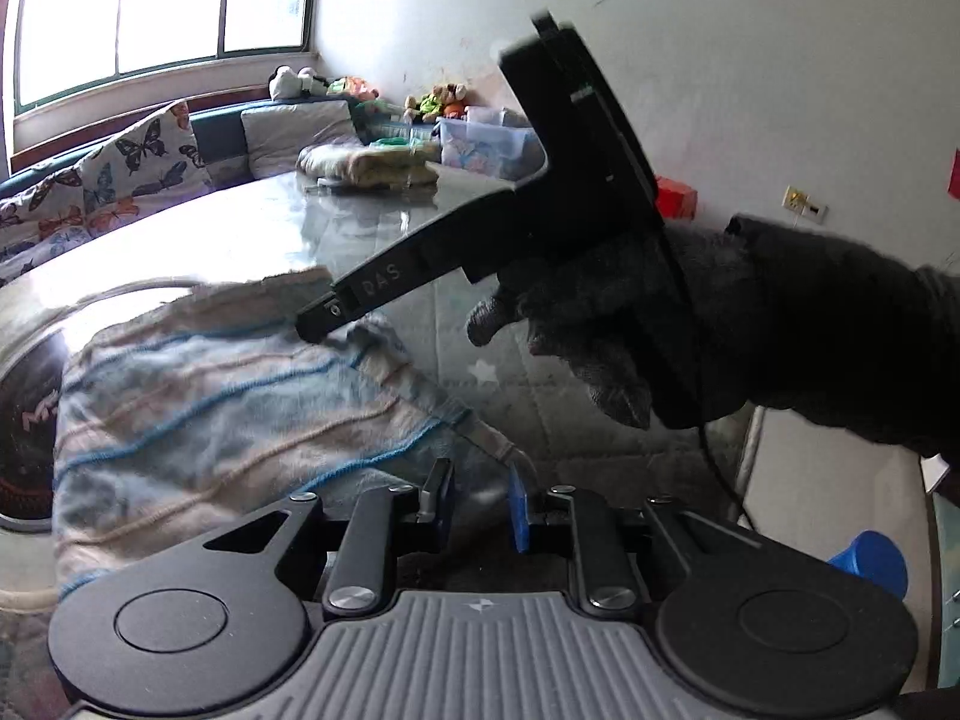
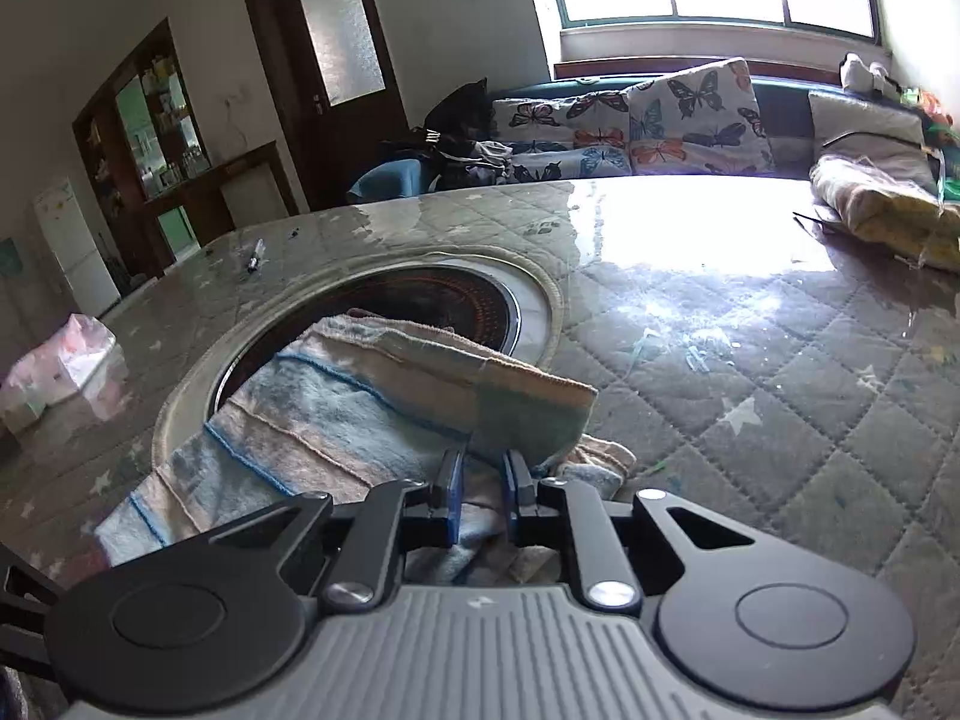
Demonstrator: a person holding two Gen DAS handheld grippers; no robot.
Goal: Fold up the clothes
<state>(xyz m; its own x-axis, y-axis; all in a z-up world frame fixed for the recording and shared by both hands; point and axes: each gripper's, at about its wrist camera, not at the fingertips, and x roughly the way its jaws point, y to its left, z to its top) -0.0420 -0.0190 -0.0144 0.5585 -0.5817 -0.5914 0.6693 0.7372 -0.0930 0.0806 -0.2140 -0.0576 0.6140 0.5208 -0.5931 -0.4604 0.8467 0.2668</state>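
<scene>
A striped blue and beige fleece garment (image 1: 210, 414) lies on the quilted table, partly over a round black hob (image 2: 444, 300). My left gripper (image 1: 480, 495) has its jaws a little apart, and a thin corner of the garment (image 1: 486, 432) reaches between the blue pads. My right gripper (image 2: 483, 492) is narrowly parted with the garment's folded edge (image 2: 480, 396) between its pads; whether it pinches is unclear. In the left wrist view the right gripper (image 1: 318, 318), held by a black-gloved hand (image 1: 600, 324), rests on the garment's far edge.
The table has a glossy quilted cover (image 2: 750, 360). A folded yellow cloth (image 2: 888, 210) lies at its far right, a pen (image 2: 255, 258) at far left. A couch with butterfly cushions (image 2: 690, 114) stands behind. A blue cup (image 1: 870, 558) sits beyond the table edge.
</scene>
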